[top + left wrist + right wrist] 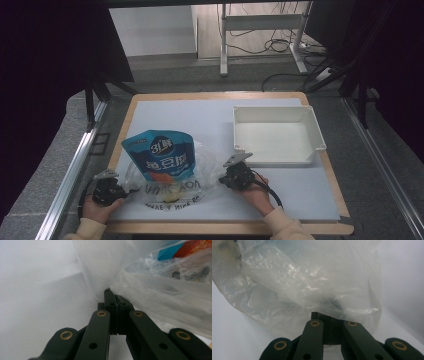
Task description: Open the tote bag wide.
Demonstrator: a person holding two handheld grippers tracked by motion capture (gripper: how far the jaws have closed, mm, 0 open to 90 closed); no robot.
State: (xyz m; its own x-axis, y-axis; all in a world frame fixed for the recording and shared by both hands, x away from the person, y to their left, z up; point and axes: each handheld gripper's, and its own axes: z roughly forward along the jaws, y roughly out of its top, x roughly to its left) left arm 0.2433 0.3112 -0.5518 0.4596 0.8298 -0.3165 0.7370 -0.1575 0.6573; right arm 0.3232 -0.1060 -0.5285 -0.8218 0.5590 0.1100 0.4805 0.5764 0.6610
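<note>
Table: wooden edge, pale mat over most of it. White tray at far right of the mat, nothing in it.

Clear plastic bag lies at the near middle of the mat, between the two hands, printed lettering on its near face. Blue snack pouch stands partly out of the bag's mouth, top leaning toward the far side; its lower part sits under the film. Pouch well apart from the tray.

Left gripper: jaws fully together, pinching the bag's left edge; film bunches right at the tips. In the high view it sits at the bag's near-left corner.

Right gripper: jaws likewise closed, tips buried in a fold of the bag's right side. High view puts it at the bag's right edge, just short of the tray's near corner.

Progress, as judged: both sides of the bag are gripped, so the hold is made. Pouch not yet free of the bag. Likely left: draw the bag off the pouch, then move the pouch to the tray. Early stage.
</note>
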